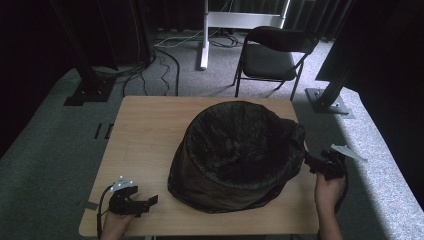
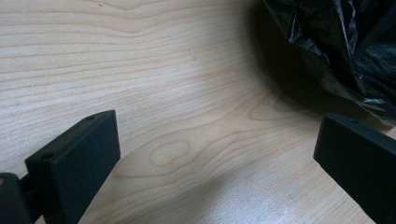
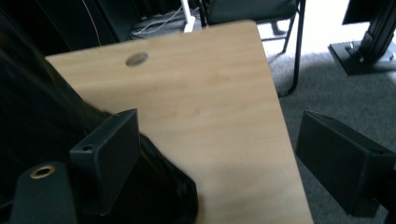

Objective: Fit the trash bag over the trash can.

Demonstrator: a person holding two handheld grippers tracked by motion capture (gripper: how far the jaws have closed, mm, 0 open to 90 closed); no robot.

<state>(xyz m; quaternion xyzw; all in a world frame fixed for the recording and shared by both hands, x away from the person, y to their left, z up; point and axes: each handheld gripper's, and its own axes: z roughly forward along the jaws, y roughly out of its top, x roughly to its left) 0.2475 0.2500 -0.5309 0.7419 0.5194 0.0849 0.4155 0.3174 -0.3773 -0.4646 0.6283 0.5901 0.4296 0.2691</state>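
High view, near edge first: left gripper [image 1: 148, 200] low on the pale wooden desk [image 1: 145, 130], held in a hand [image 1: 116, 222] cut off by the bottom border, jaws spread wide and empty, pointing toward the round bin lined with a crinkled black plastic bag [image 1: 235, 155]. Right gripper [image 1: 307, 161] at the desk's right edge, just beside the bag's loose rim, jaws wide apart with nothing between them. Bin mid-desk, inside too dark to make out any contents. No readable writing or labels anywhere. In the left gripper view, glossy bag folds at upper right, just past the jaw there. In the right gripper view, black plastic behind the left-hand jaw, blurred. Farther off, a black folding chair [image 1: 275, 52] on grey carpet.
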